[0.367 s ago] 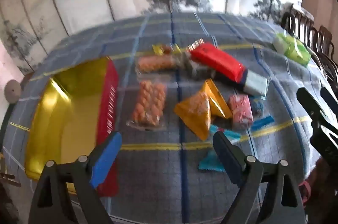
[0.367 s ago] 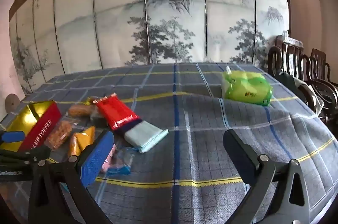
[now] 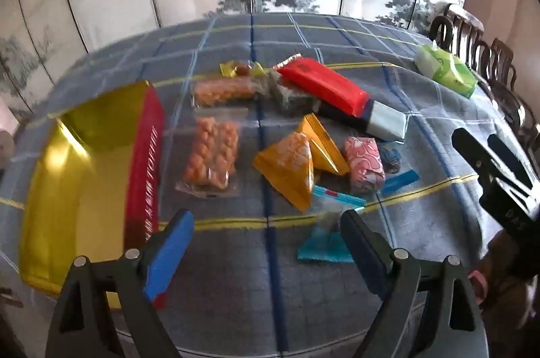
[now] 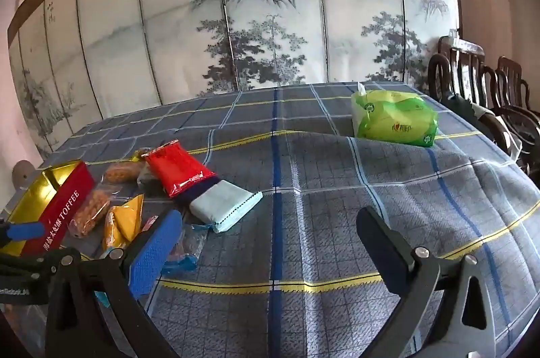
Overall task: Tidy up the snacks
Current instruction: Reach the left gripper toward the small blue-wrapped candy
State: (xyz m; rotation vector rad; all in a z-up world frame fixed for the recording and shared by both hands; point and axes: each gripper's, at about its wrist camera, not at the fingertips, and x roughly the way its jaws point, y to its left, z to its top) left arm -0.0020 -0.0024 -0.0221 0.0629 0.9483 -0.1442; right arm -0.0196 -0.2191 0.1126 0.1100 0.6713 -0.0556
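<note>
Several snack packets lie on a blue checked tablecloth point(image 3: 337, 30). Among them are a long red pack point(image 3: 324, 82) point(image 4: 177, 167), a pale blue pack point(image 3: 388, 121) point(image 4: 224, 206), two orange pyramid bags point(image 3: 290, 165), a clear bag of orange puffs point(image 3: 212, 155), a pink sweet point(image 3: 364, 167) and a teal wrapper point(image 3: 324, 245). To their left stands an open gold-lined red box point(image 3: 143, 162) point(image 4: 64, 209). My left gripper point(image 3: 266, 253) hovers open over the near table edge, with nothing between its fingers. My right gripper point(image 4: 270, 251) is open too and holds nothing; the snacks lie to its left.
A green tissue pack point(image 4: 393, 118) point(image 3: 445, 69) sits at the far right of the table. Dark wooden chairs point(image 4: 472, 81) line the right side. A painted folding screen point(image 4: 270, 20) stands behind the table. The cloth is rumpled near the tissue pack.
The left gripper has shifted slightly toward the snacks, which now sit a little lower and larger in its view. The right gripper's view has barely moved.
</note>
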